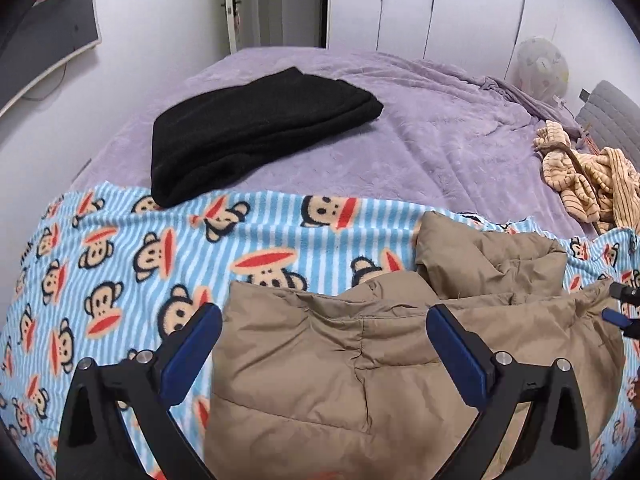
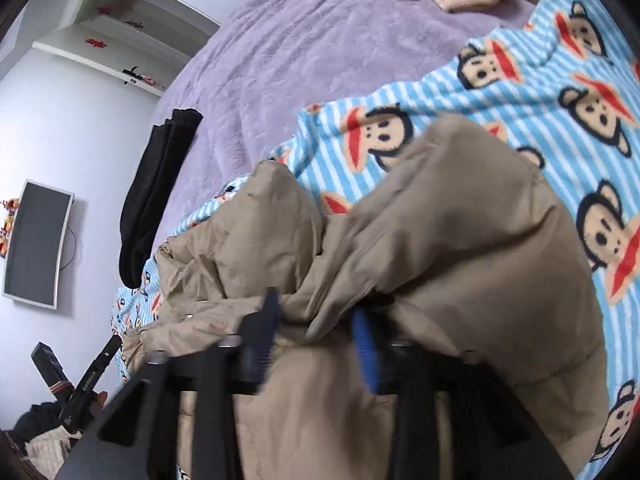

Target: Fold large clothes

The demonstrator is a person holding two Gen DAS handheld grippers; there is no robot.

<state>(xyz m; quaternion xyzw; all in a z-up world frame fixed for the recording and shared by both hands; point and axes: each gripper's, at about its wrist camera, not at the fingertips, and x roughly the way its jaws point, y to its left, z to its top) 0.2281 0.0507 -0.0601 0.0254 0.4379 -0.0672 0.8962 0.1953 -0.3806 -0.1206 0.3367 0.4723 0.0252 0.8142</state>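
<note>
A tan puffy jacket [image 1: 360,352] lies bunched on a blue striped monkey-print blanket [image 1: 120,260] on the bed. My left gripper [image 1: 324,316] is open, its blue-padded jaws wide apart just above the jacket's near left part. In the right wrist view the jacket [image 2: 460,240] fills the foreground and my right gripper [image 2: 320,316] is shut on a fold of it, lifting the fabric. The right gripper also shows at the right edge of the left wrist view [image 1: 620,308], at the jacket's right side.
A folded black garment [image 1: 256,128] lies on the purple bedspread [image 1: 440,132] beyond the blanket. A crumpled tan striped garment [image 1: 584,184] sits at the bed's right. A wall-mounted screen [image 1: 48,40] hangs left; white wardrobe doors [image 1: 440,4] stand behind.
</note>
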